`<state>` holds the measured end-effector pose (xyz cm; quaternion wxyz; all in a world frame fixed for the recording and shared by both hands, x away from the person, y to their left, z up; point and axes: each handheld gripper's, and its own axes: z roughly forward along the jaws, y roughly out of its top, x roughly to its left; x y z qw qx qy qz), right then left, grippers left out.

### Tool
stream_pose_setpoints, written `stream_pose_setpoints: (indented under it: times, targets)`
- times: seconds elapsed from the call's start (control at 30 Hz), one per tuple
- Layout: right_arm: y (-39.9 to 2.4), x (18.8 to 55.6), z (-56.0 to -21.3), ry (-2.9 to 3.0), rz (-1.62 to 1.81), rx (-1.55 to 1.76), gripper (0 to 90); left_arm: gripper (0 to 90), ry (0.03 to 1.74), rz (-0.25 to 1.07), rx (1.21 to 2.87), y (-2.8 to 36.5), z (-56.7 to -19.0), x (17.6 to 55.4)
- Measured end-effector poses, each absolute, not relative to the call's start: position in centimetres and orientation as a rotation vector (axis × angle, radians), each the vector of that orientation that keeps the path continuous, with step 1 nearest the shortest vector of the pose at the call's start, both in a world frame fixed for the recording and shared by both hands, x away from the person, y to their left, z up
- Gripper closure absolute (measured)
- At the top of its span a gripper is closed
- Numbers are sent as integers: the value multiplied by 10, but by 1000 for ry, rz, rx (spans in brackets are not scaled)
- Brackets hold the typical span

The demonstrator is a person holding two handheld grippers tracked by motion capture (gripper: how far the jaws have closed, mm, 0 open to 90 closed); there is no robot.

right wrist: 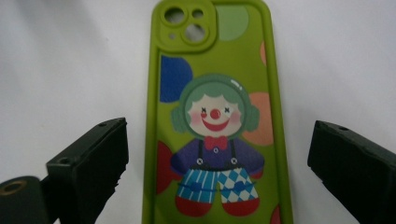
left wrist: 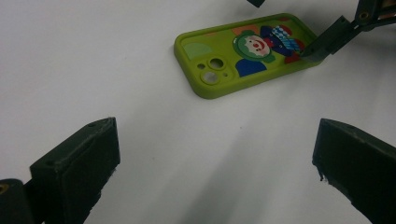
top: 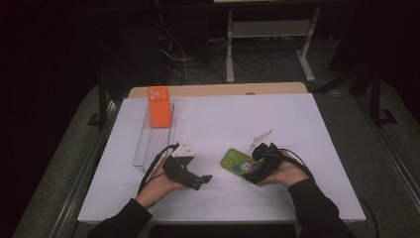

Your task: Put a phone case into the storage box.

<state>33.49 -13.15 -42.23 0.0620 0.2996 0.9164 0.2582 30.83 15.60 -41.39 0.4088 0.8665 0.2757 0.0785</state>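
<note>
While astride green phone case point(right wrist: 212, 116), right claw point(right wrist: 215, 168) gaping, pads clear

- A rectangular table point(top: 208, 119) with a smooth white top carries everything; a strip of pale wood shows along its far edge.
- A green phone case point(top: 236, 163) printed with a clown lies flat on the white top, right of centre.
- A wire rack point(top: 148, 148) lies flat near the left edge.
- An orange phone case point(top: 159, 106) rests on the rack's far end.

No readable text anywhere; the green phone case point(right wrist: 212, 121) bears just a clown picture.
</note>
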Motion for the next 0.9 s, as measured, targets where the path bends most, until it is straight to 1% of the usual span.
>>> stream_pose_setpoints:
  times: [0.33, 0.6, 0.9]
  targets:
    - [-132, 333, -431, 2780, 731, 907, 74, 5, 704, 192, 2173, 155, -414, 308]
    - [-132, 333, -435, 2779, 713, 876, 120, 4, 708, 192, 2167, 154, -415, 307]
    - [-131, 331, -437, 2784, 692, 864, 138, 4, 713, 190, 2163, 154, -415, 307]
